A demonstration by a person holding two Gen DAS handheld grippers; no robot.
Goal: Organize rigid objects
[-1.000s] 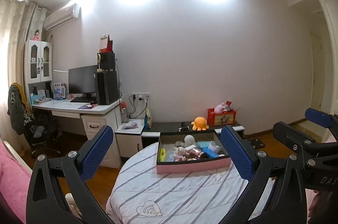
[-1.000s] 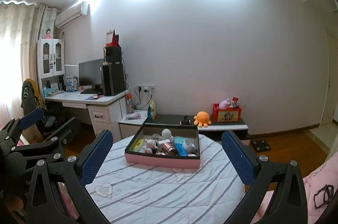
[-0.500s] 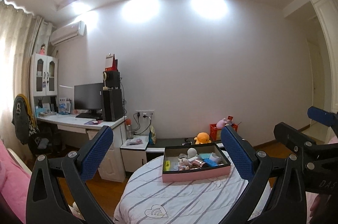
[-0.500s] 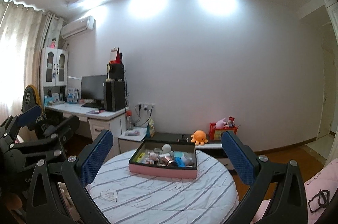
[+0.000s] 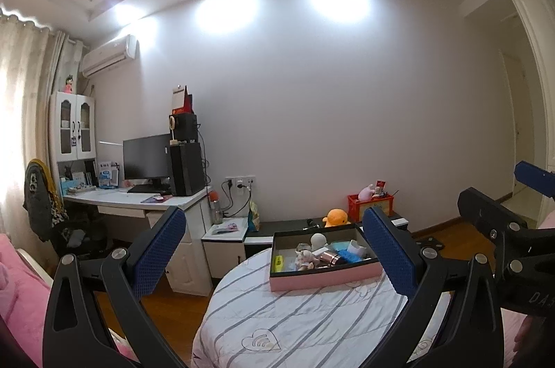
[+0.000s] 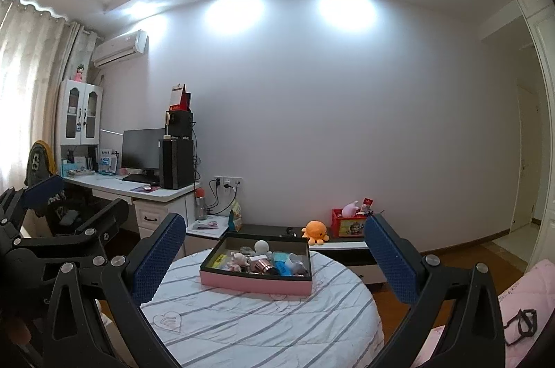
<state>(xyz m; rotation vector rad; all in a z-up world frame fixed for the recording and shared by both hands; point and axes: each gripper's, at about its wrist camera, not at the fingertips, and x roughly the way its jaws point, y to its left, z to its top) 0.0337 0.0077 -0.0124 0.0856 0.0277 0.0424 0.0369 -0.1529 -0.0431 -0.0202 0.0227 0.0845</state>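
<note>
Bedroom counter (image 6: pixel 263 326) carries a pink box (image 6: pixel 256 279) already holding small items; left gripper (image 5: pixel 277 258) and right gripper (image 6: pixel 274 258) hover with jaws wide, empty, fitting start or finish.

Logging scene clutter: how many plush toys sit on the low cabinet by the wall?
2: an orange octopus plush on the low cabinet top, and a pink plush in the red crate. Others may be hidden.

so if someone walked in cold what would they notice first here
Most likely the pink box, packed with small items, on the round table under a striped cloth, framed by the open right gripper and, in its own view, the open left gripper, both empty. Behind it an orange octopus plush sits on a low dark cabinet by the wall, and the bright ceiling spotlights glare on the bare wall.
</note>
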